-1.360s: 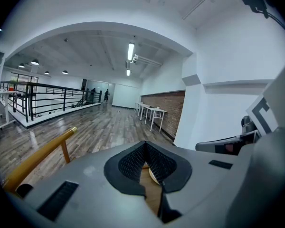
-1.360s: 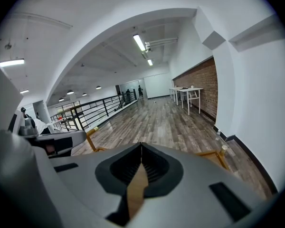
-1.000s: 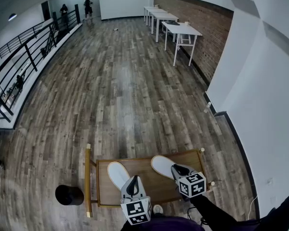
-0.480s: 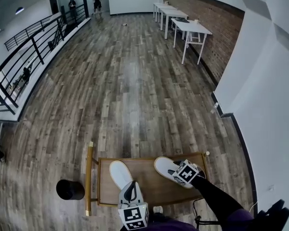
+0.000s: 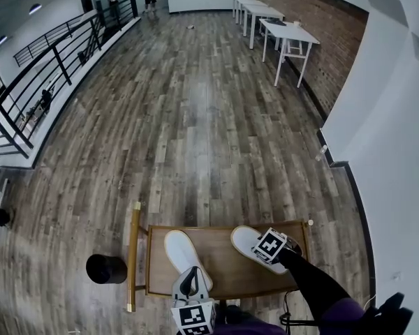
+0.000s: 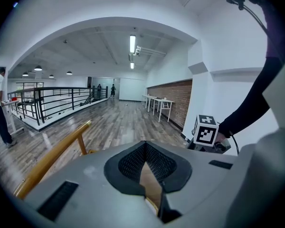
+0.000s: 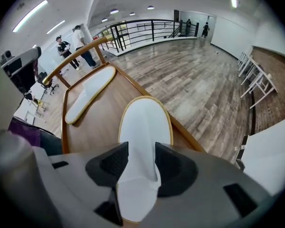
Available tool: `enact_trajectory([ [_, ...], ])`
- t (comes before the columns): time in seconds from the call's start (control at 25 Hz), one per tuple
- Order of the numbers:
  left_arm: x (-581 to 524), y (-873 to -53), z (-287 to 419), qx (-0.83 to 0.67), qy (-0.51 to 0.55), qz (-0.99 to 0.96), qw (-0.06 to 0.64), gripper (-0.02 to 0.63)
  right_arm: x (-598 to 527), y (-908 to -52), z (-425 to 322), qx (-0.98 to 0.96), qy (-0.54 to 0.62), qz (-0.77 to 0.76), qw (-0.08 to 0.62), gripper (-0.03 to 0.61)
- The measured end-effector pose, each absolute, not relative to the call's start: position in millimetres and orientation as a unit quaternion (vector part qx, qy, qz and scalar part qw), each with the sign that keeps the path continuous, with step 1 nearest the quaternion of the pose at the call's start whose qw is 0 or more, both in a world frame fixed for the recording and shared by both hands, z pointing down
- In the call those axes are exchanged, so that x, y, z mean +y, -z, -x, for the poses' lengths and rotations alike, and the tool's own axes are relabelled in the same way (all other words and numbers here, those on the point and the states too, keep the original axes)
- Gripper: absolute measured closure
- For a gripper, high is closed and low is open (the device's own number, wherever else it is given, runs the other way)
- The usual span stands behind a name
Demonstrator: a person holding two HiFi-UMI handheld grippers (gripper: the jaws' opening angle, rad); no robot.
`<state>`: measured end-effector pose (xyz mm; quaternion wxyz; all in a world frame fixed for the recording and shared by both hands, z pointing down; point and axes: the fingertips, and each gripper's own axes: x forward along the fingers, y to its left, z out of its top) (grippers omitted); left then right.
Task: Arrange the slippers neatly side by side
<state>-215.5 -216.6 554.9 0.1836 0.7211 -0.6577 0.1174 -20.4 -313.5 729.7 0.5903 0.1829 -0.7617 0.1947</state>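
R slipper (image 5: 246, 240) heel behind R gripper (image 7: 141, 161)

Head view high, steeply down; gripper views close, sharing wooden table (image 5: 222, 265)

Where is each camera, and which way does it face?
Head view: on the person's head, steeply down at the table; a dark sleeve shows.
Left gripper view: on the left gripper, across the hall; shut fingers show.
Right gripper view: on the right gripper, downward; fingers, just opened, straddle the right slipper.
Shared: head and right gripper views show that slipper.
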Motion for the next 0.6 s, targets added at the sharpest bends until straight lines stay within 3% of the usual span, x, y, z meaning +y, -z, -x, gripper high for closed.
enact_trajectory([
  [0.04,-217.0,-555.0,215.7,-0.657,-0.118,-0.721,0.184,0.614,-313.6,-729.7,20.0,-0.761,-0.198,-0.183,0.591,0.409],
  [0.12,-217.3,-555.5,216.5,-0.657,-0.119,-0.721,0.185,0.614,-314.7,-729.1,19.4,-0.76,-0.197,-0.19,0.59,0.545],
  [0.36,-221.4,-558.4,214.1,-0.653,-0.114,-0.726,0.182,0.614,-310.0,-724.4,17.7,-0.759,-0.255,-0.209,0.561,0.563],
  [0.6,-224.5,-554.7,208.3,-0.646,-0.109,-0.733,0.183,0.614,-321.1,-695.0,16.1,-0.754,-0.414,-0.28,0.427,0.565],
])
